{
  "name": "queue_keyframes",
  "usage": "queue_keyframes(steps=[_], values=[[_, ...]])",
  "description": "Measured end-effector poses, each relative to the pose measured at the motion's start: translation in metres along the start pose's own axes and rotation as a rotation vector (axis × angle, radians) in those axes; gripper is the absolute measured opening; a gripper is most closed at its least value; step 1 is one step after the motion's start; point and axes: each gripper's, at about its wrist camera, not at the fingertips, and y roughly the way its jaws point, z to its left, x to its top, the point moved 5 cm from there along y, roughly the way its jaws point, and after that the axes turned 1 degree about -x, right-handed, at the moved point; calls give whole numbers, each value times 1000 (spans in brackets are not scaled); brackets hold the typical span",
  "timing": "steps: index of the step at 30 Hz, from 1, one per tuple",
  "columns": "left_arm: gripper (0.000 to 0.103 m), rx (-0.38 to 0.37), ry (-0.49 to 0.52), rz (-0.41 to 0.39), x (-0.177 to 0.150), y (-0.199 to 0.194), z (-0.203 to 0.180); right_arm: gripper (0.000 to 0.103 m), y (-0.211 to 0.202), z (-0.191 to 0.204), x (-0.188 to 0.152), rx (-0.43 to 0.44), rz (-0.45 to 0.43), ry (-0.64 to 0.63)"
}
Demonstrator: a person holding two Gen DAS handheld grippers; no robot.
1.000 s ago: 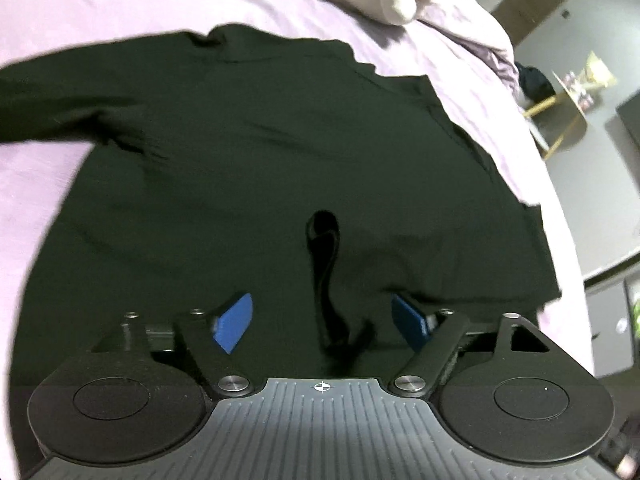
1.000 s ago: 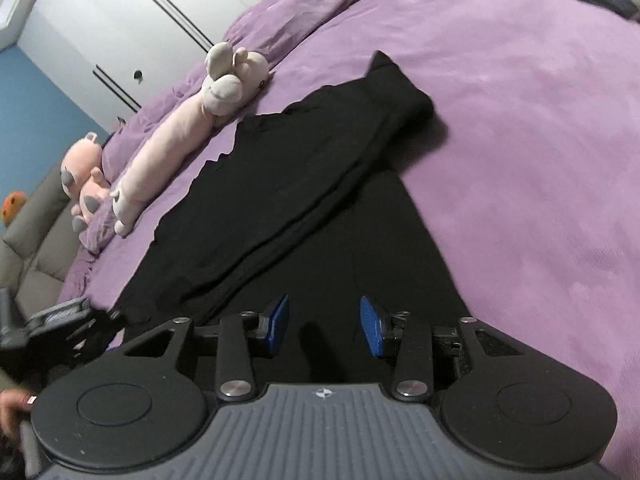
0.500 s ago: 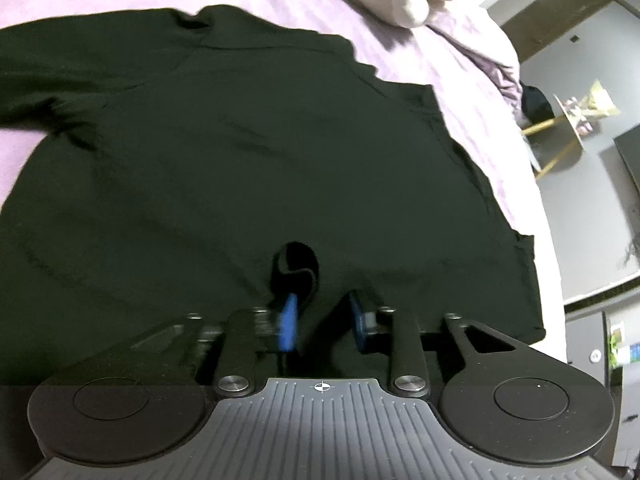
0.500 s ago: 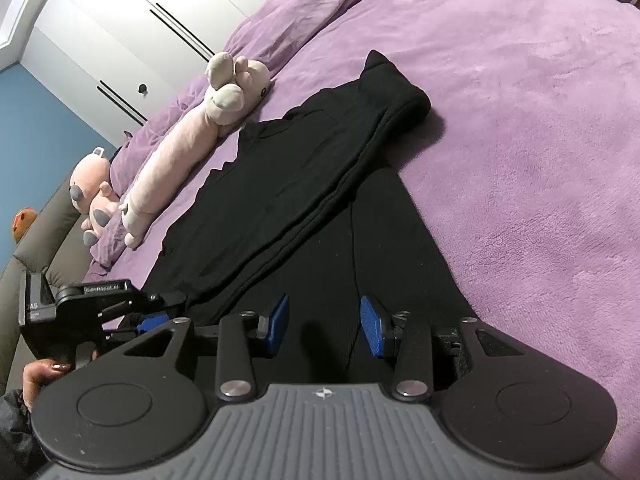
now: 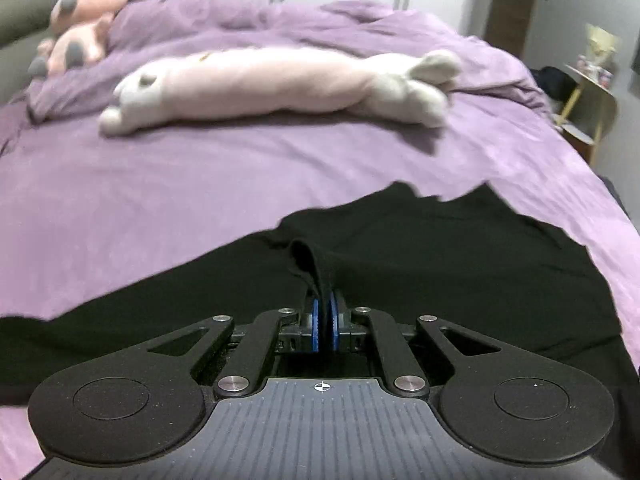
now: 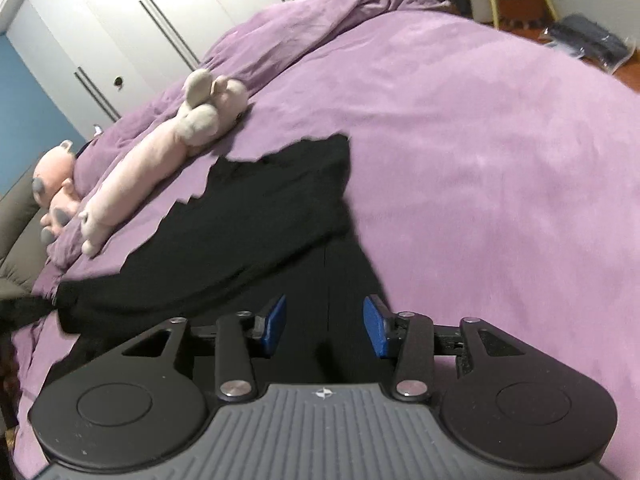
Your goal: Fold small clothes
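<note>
Tongs: your left tongs (image 5: 324,322) pinch a fold of the black shirt (image 5: 440,256); your right tongs (image 6: 325,324), jaws just widened, hang over it holding nothing.
Shirt lies on the purple bed (image 5: 160,200), stretching away from both toward the long plush toy (image 5: 276,80), your left nearer the hem.

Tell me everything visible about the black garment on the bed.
The black garment is a soft, matte, dark top lying mostly flat on the purple bedspread, one part folded over itself in a thicker band. Its far edge looks jagged. The left gripper is shut on a small raised fold of its near edge. The right gripper is open with the cloth between its pads, which have just been opening.
</note>
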Motion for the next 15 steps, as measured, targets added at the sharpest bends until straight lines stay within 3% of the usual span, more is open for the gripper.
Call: queue_keyframes(steps=[1, 6, 11, 14, 15], values=[[8, -8, -29, 11, -1, 4, 7, 61, 6, 3, 8, -6, -4, -3], [8, -37, -148, 65, -13, 24, 30, 65, 49, 15, 42, -35, -6, -45], [8, -34, -133, 63, -11, 32, 30, 62, 93, 27, 55, -78, 24, -116], [8, -31, -111, 32, -3, 30, 25, 33, 107, 41, 52, -96, 33, -197], [8, -27, -104, 21, 1, 31, 24, 11, 109, 45, 50, -124, 22, -234]])
